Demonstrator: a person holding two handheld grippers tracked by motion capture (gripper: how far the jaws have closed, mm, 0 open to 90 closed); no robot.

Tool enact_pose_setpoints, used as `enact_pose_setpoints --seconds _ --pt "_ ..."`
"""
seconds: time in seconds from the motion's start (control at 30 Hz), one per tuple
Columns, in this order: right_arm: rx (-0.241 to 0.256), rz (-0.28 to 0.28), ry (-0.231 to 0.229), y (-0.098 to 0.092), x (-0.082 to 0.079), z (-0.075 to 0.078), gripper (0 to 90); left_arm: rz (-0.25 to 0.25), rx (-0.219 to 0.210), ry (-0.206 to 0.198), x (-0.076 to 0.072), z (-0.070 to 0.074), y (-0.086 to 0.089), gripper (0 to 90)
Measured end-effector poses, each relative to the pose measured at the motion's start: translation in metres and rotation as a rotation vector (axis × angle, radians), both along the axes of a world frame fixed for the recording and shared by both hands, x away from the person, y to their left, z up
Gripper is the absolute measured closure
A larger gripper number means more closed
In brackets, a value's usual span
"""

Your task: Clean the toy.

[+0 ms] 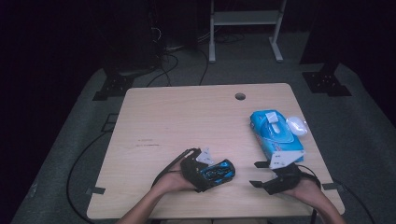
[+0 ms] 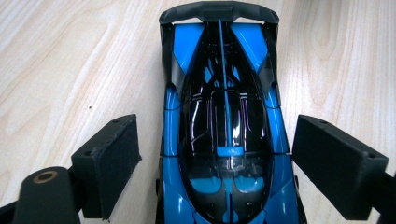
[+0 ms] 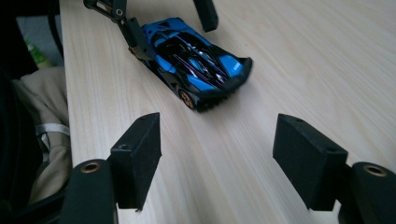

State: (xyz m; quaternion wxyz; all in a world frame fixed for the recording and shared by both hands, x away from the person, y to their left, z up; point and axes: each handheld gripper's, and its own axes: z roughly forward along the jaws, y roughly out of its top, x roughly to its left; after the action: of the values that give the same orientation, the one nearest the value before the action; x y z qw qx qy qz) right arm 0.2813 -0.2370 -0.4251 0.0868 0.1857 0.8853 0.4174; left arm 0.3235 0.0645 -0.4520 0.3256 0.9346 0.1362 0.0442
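Toy car sits on table near its front edge, between the spread jaws of left gripper, untouched. Grip should close evenly across car's flanks. Right gripper gapes empty, near.

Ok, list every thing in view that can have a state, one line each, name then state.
toy car: upright on its wheels on the table, between the left gripper's jaws, gaps on both sides.
left gripper: open, straddling the car.
right gripper: open, empty, pointed at the car.
wipes pack: lying flat, lid flap shut.
white mouse: resting beside the pack.
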Motion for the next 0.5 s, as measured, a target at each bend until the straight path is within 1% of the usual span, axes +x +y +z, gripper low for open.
enact_pose_setpoints --seconds 0.07,0.13,0.2,0.23,0.33,0.37,0.5 --pt "-0.015 0.035 0.014 0.01 0.007 -0.002 31.0 -0.005 0.007 -0.005 -0.002 0.0 0.001 14.3" --pt "-0.028 0.066 0.012 0.019 0.014 -0.005 31.1 -0.004 0.003 -0.008 -0.004 -0.001 0.002 14.0" --pt "-0.032 0.084 0.015 0.026 0.019 -0.006 31.3 0.0 0.003 -0.007 -0.004 -0.003 0.002 13.7" --pt "-0.031 0.097 0.009 0.029 0.022 -0.006 31.2 0.002 0.005 -0.01 -0.004 -0.003 0.002 13.6" --pt "-0.039 0.118 0.003 0.039 0.029 -0.007 30.4 0.007 0.001 -0.006 -0.002 -0.005 -0.001 13.6" --pt "-0.026 0.124 0.002 0.041 0.03 -0.008 30.4 0.003 0.006 -0.003 -0.001 -0.005 -0.002 13.6" --pt "-0.033 0.145 -0.001 0.049 0.035 -0.013 29.1 0.001 0.017 -0.005 -0.001 -0.007 -0.003 13.7"
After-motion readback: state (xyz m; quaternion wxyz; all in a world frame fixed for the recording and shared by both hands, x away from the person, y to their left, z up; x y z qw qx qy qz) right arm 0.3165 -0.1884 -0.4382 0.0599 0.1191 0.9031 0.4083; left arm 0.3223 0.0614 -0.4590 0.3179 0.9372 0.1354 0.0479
